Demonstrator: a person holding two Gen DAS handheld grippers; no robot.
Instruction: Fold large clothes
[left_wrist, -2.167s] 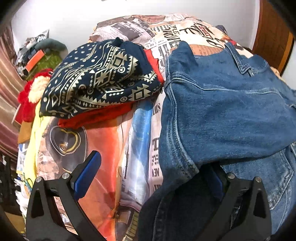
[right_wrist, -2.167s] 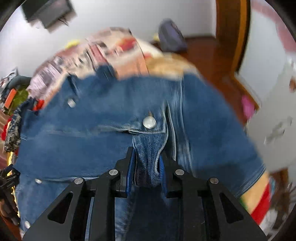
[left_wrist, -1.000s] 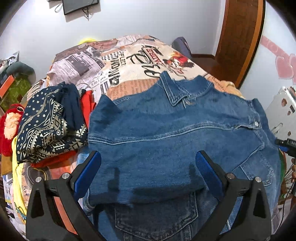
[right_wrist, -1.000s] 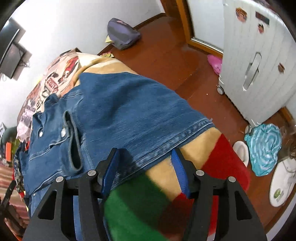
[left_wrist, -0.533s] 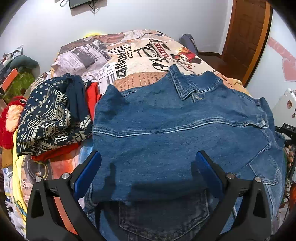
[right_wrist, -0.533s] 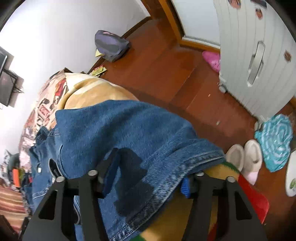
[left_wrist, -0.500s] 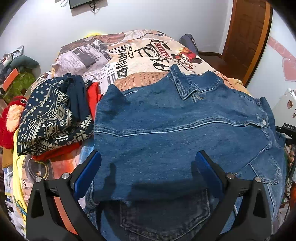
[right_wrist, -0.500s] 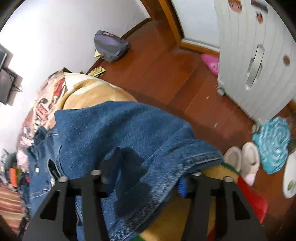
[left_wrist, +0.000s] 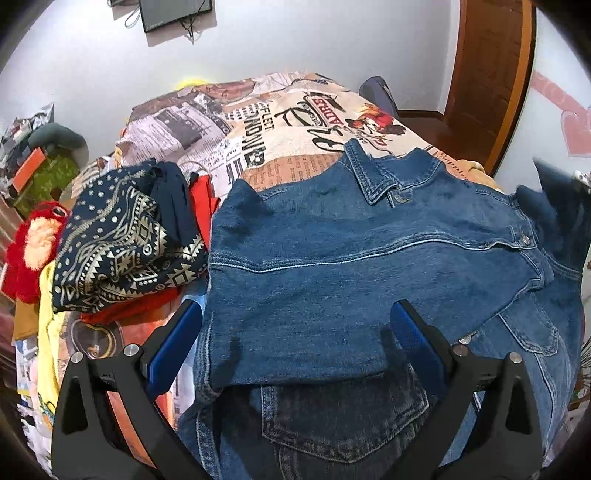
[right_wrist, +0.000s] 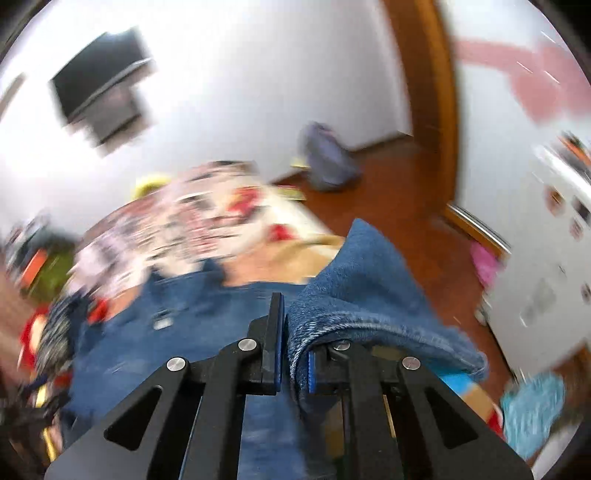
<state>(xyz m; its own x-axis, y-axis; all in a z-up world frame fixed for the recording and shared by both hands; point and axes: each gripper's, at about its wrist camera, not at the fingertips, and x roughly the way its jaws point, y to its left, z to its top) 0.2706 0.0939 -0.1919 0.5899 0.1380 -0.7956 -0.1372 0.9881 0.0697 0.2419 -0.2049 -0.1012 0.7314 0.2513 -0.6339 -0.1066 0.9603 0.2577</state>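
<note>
Across the bed with the newspaper-print cover (left_wrist: 258, 122) lay the blue denim jacket (left_wrist: 351, 266), collar toward the far wall and one side folded in over its back. At the near edge the left gripper (left_wrist: 295, 339) hovered just above the fold with its blue-padded fingers (left_wrist: 173, 343) spread wide, holding nothing, though whether they brushed the cloth could not be told. Just beside the jacket sat a navy cloth with a pale geometric print (left_wrist: 125, 236) heaped on red fabric (left_wrist: 201, 199). Through the heavily blurred right wrist view, the right gripper (right_wrist: 293, 362) had its fingers (right_wrist: 273, 343) drawn close together, pinching a raised edge of the denim, which draped over the right-hand finger and rose in a peak above the brown wooden floor (right_wrist: 406, 206).
</note>
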